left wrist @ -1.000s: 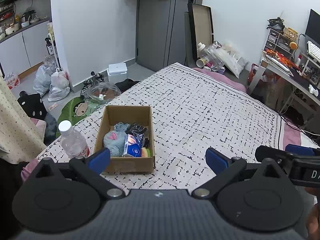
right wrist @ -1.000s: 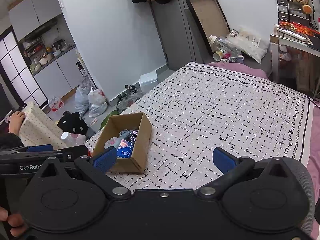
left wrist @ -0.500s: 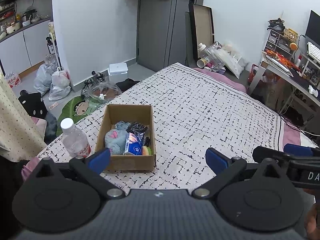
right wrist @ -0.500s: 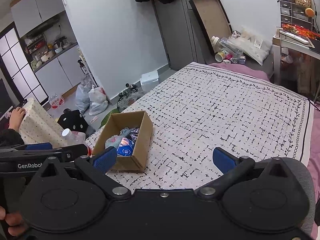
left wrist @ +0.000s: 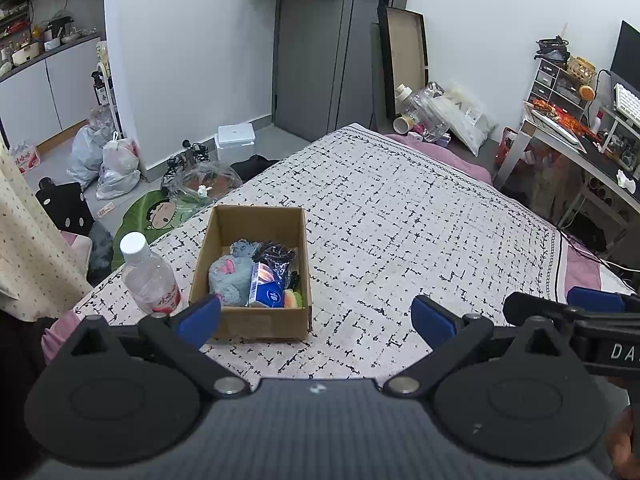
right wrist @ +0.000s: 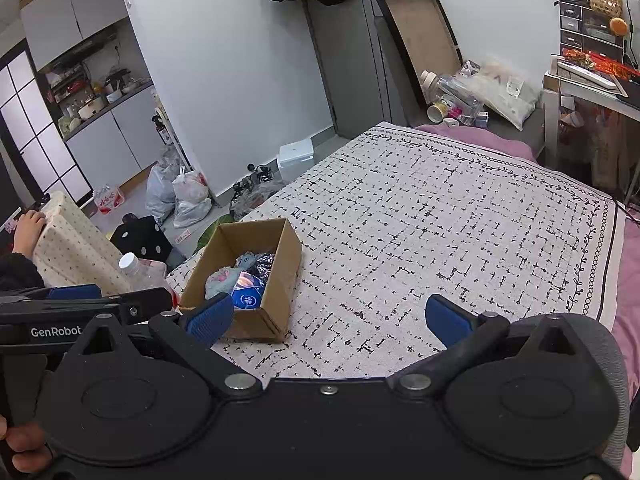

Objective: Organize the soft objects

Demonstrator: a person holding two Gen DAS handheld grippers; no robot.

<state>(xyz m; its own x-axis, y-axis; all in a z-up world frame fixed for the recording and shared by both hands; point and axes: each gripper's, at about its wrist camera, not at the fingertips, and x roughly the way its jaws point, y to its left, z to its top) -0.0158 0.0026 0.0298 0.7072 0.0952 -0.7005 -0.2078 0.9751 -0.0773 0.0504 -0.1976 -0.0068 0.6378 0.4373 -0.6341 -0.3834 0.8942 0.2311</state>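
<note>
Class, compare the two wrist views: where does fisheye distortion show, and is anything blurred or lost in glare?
Left wrist view: the door and walls bow outward, corners vignette dark; the cardboard box is sharp under even light, no glare. Right wrist view: the same bending, cabinets lean strongly; the bedspread stays crisp, shadows soft.

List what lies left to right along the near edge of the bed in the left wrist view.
Water bottle → cardboard box, holding a grey plush toy and a blue packet → bare patterned bedspread → the right hand-held gripper, at the picture's right edge.
</note>
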